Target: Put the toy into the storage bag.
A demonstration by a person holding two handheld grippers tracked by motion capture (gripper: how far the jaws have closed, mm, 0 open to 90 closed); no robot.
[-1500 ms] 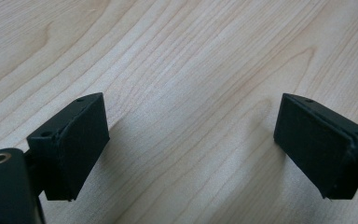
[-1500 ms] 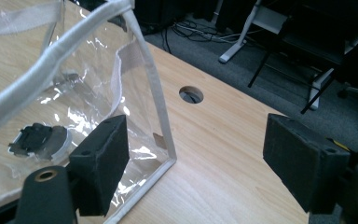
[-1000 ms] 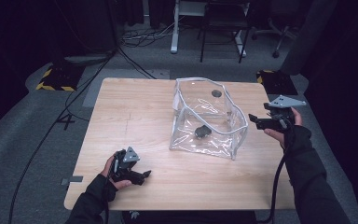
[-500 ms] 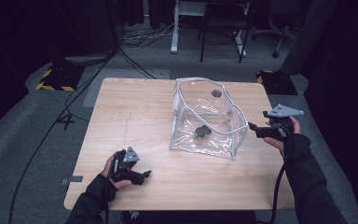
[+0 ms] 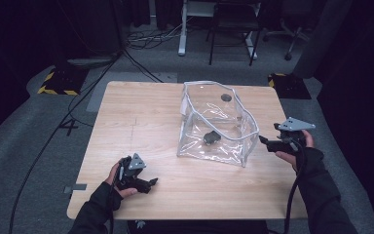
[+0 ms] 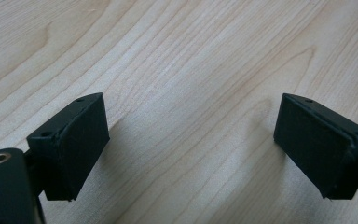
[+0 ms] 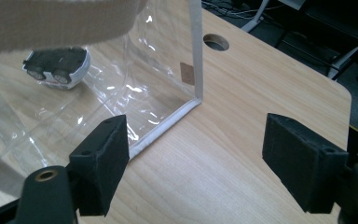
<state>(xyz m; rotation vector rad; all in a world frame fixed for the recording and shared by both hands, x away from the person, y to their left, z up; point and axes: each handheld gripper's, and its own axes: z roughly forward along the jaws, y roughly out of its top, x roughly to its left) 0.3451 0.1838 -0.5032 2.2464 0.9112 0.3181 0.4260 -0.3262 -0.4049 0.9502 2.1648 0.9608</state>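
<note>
A clear plastic bag (image 5: 224, 114) with white edging stands open on the wooden table (image 5: 141, 122). Inside it lies a small dark toy car (image 5: 210, 137), wheels up in the right gripper view (image 7: 56, 67). My right gripper (image 5: 263, 141) is open just off the bag's right front corner, held above the table. In its own view the bag's white corner seam (image 7: 193, 100) rises just beyond the left jaw, and the right gripper (image 7: 196, 158) holds nothing. My left gripper (image 5: 148, 184) rests near the table's front left, open (image 6: 191, 144) over bare wood.
A round cable hole (image 7: 216, 42) pierces the table behind the bag. Cables, chair legs and yellow-black striped floor plates (image 5: 56, 90) lie beyond the table's far edge. The right table edge (image 5: 292, 161) runs under my right hand.
My right gripper has come down and towards the front, ending close to the bag's right front corner. The left gripper and the bag have stayed put.
</note>
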